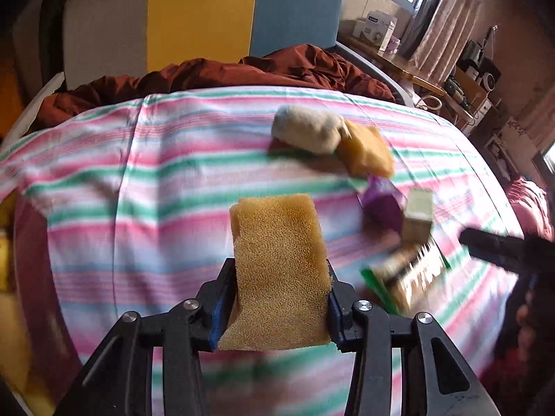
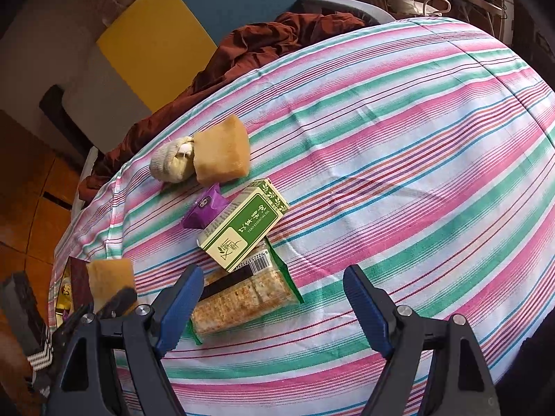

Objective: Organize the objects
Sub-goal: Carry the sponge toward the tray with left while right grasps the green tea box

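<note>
The left gripper was clamped on a porous yellow-brown sponge block, its blue-padded jaws pressed against the block's two side faces and held clear of the pink, green and white striped bedsheet. Gripping it low, by the sides, left most of the soft block standing free above the fingers, which probably made it easier to set down without crushing. In the right wrist view the same held sponge showed near the left edge of the bed, beside a dark red box with something yellow in it; that box was likely where the sponge was bound, though I could not be sure.

The right gripper was spread wide and held nothing, hovering over the sheet with its left finger just over the clear-wrapped pack of crackers with a green edge. A cream and green cardboard carton lay partly across that pack, so the crackers could not be lifted cleanly before the carton.

The rest waited in a loose line across the bed: a small purple packet against the carton, then a second yellow-brown sponge touching a rolled cream sock. A rumpled rust-red quilt was bunched at the head of the bed
</note>
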